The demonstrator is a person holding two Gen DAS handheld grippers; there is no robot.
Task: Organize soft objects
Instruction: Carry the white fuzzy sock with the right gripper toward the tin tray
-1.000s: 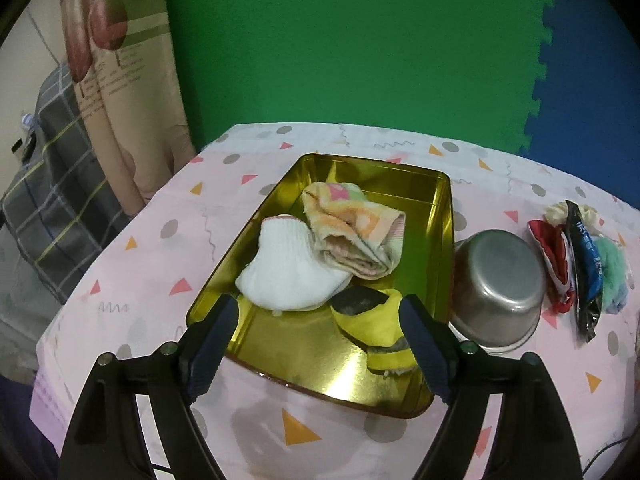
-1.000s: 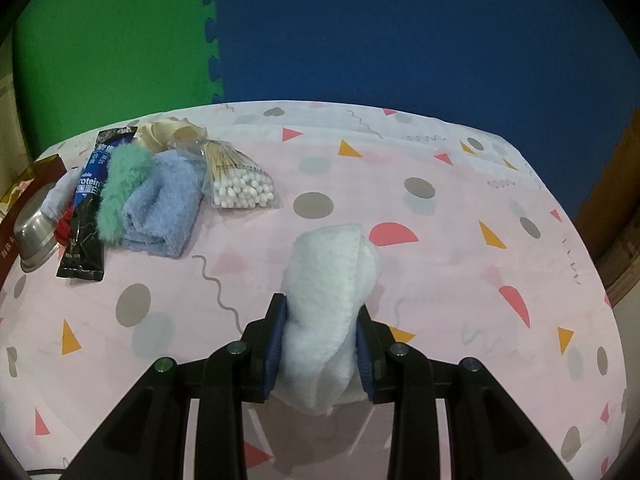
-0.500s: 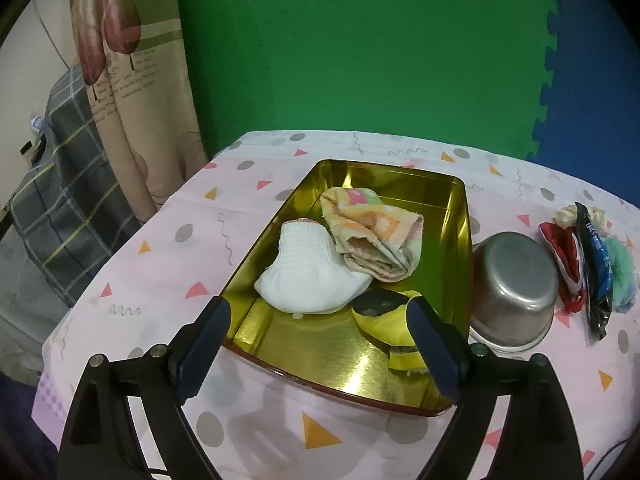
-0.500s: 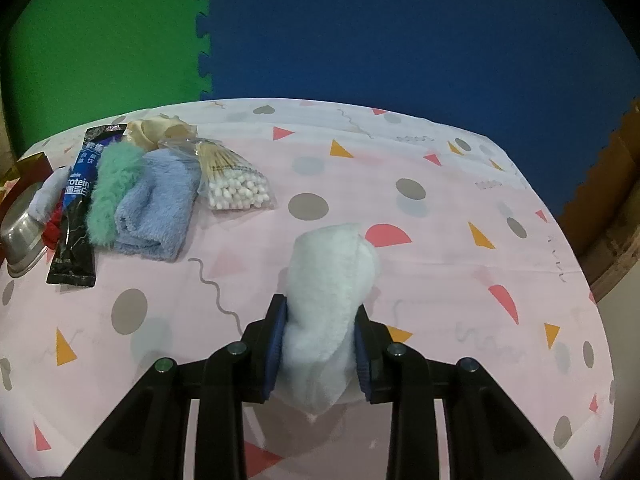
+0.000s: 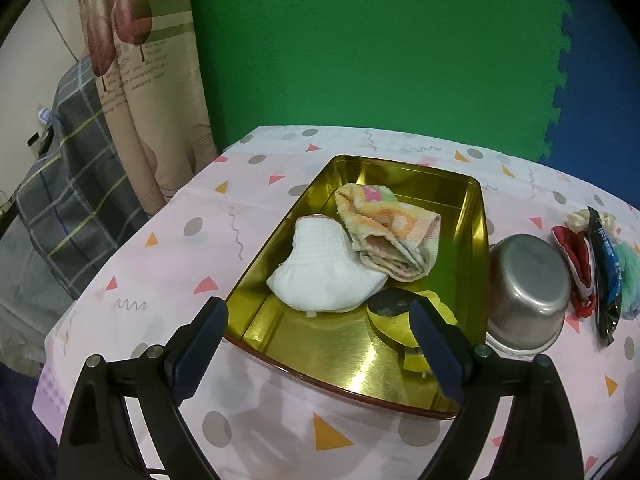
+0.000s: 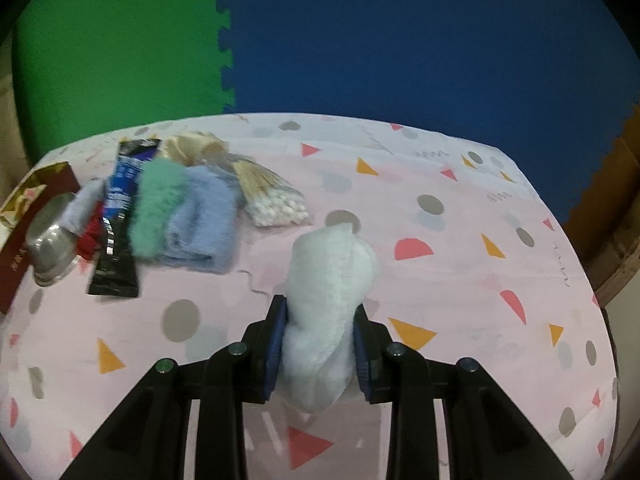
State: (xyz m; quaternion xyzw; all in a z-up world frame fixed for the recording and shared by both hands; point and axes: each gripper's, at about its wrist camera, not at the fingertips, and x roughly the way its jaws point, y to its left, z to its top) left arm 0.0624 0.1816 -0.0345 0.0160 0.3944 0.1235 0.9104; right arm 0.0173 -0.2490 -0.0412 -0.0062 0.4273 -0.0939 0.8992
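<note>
My right gripper (image 6: 320, 340) is shut on a pale blue-white fluffy cloth (image 6: 326, 280) and holds it above the table. A blue towel (image 6: 204, 224) and a green fluffy cloth (image 6: 154, 208) lie at the left of that view. My left gripper (image 5: 320, 340) is open and empty over the near end of a gold tin tray (image 5: 320, 360). The tray holds a white cloth (image 5: 320, 276), a pastel striped towel (image 5: 392, 240) and a yellow soft item (image 5: 404, 320).
An upturned steel bowl (image 5: 524, 288) stands right of the tray, with a red cloth (image 5: 576, 256) and a black-blue sachet (image 5: 606, 264) beside it. A bag of cotton swabs (image 6: 272, 196) and a cream item (image 6: 196, 146) lie near the towels. The table edge is close on the left.
My right gripper has lifted and drifted with the cloth in it; the scene has shifted in its view. My left gripper has pulled back a little from the tray.
</note>
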